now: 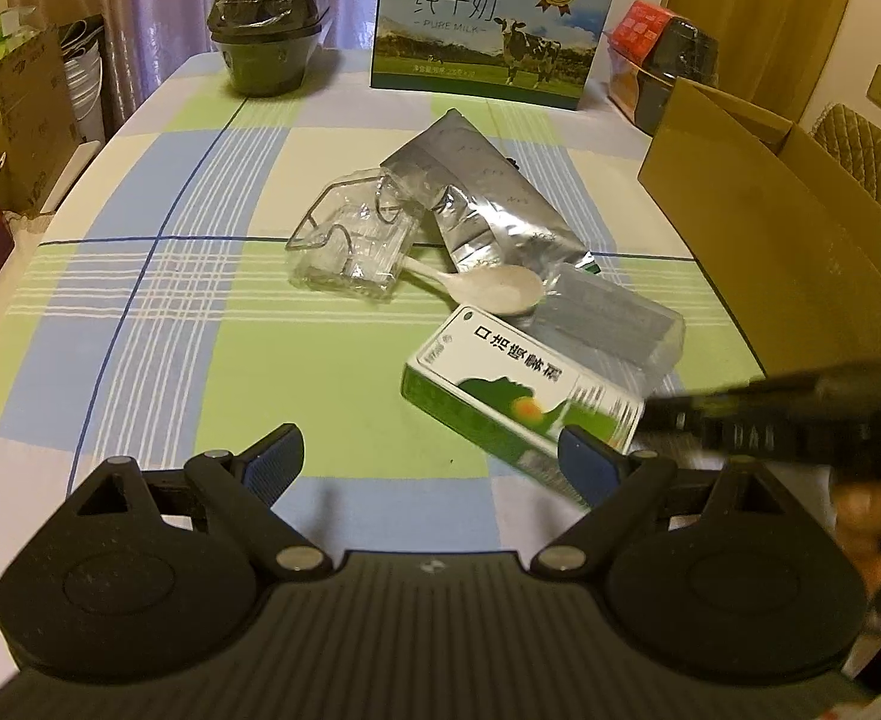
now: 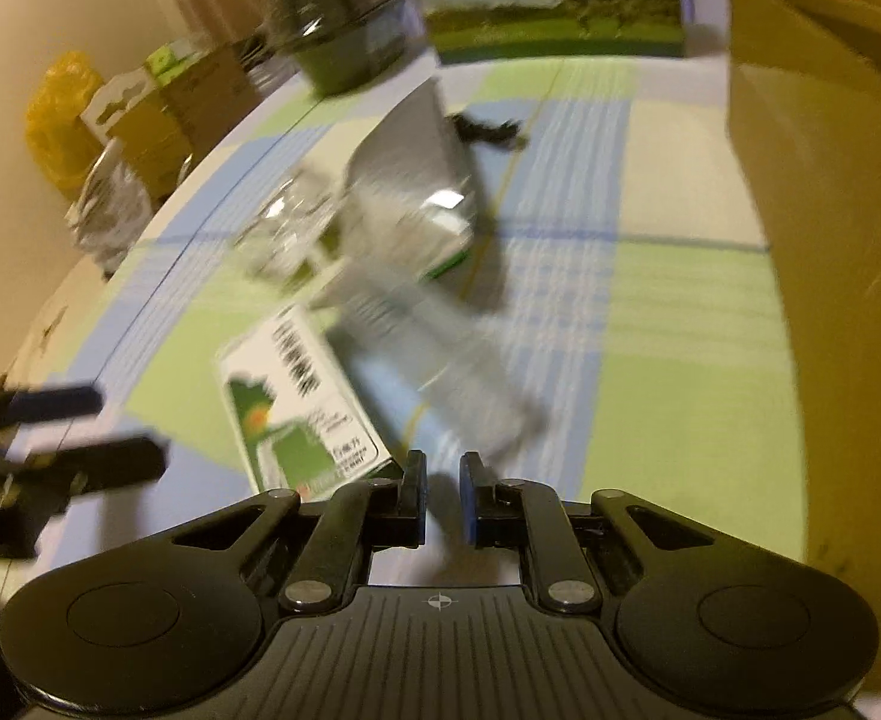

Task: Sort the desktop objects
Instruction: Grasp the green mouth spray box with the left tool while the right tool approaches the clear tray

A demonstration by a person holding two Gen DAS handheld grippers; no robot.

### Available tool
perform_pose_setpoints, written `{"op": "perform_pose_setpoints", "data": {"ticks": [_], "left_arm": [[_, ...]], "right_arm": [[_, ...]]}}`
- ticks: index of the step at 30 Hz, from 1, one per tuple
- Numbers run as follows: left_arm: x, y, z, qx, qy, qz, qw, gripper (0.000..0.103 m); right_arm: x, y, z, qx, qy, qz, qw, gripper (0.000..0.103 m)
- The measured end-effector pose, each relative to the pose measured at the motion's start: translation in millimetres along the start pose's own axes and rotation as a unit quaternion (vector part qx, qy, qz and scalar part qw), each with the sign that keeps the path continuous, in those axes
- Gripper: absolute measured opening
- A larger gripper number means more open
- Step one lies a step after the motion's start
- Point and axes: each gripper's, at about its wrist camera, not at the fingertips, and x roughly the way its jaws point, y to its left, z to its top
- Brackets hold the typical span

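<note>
Near the middle of the bench (image 1: 140, 312), a green-and-white box (image 1: 518, 396) lies flat beside a silver foil pouch (image 1: 488, 204), a white spoon (image 1: 488, 288), a clear plastic container (image 1: 350, 246) and a clear-wrapped grey packet (image 1: 614, 324). The left tongs (image 1: 434, 450) hang spread wide and empty, one pad covering the box's near corner. The right tongs (image 2: 443, 495) stand nearly closed, a narrow gap between the pads, gripping nothing; that view is smeared by motion, so the pile reads only roughly there. A cardboard box (image 1: 758, 216) at the bench's right edge is cut off by the frame.
</note>
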Motion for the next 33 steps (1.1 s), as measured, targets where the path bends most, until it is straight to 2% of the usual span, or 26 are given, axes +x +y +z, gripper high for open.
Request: {"op": "perform_pose_setpoints", "data": {"ticks": [5,9,10,12,13,14,18,19,21,23,27,28,29,33], "left_arm": [[0,3,-3,-0.007,0.002,0.002,1.0,0.09],[4,-4,-5,-0.009,0.005,-0.003,0.9999,0.09],[7,-7,-5,-0.01,0.007,-0.006,0.9999,0.09],[13,-14,-6,-0.014,0.009,-0.014,0.9998,0.09],[16,-17,-6,-0.016,0.01,-0.017,0.9997,0.09],[21,-21,-6,-0.018,0.011,-0.021,0.9996,0.091],[38,-29,-8,-0.014,0.025,-0.01,0.9995,0.088],[41,-30,-8,-0.01,0.03,-0.007,0.9995,0.084],[43,-26,-8,-0.006,0.038,-0.008,0.9992,0.068],[40,-21,-9,-0.001,0.039,-0.003,0.9992,0.06],[32,-11,-12,0.013,0.038,0.006,0.9992,0.052],[30,-10,-13,0.016,0.038,0.006,0.9991,0.051],[28,-9,-13,0.018,0.037,0.006,0.9991,0.051],[23,-11,-17,0.026,0.038,0.0,0.9989,0.051]], "right_arm": [[0,29,-17,-0.03,0.011,0.049,0.998,0.011],[-12,32,-22,-0.061,-0.007,0.005,0.998,0.013],[-14,29,-23,-0.062,-0.013,-0.008,0.998,0.019],[-21,22,-25,-0.065,-0.028,-0.038,0.997,0.038],[-24,17,-24,-0.066,-0.037,-0.051,0.996,0.051],[-26,14,-23,-0.068,-0.043,-0.061,0.995,0.054],[-23,5,-16,-0.08,-0.053,-0.084,0.992,0.055],[-21,4,-14,-0.085,-0.056,-0.084,0.991,0.055],[-16,5,-10,-0.1,-0.062,-0.081,0.99,0.055],[-10,8,-6,-0.12,-0.069,-0.076,0.988,0.055],[2,14,2,-0.149,-0.081,-0.064,0.984,0.055],[6,15,4,-0.149,-0.08,-0.061,0.984,0.051],[8,14,8,-0.138,-0.077,-0.053,0.986,0.037],[3,4,13,-0.051,-0.044,-0.016,0.998,0.028]]}}
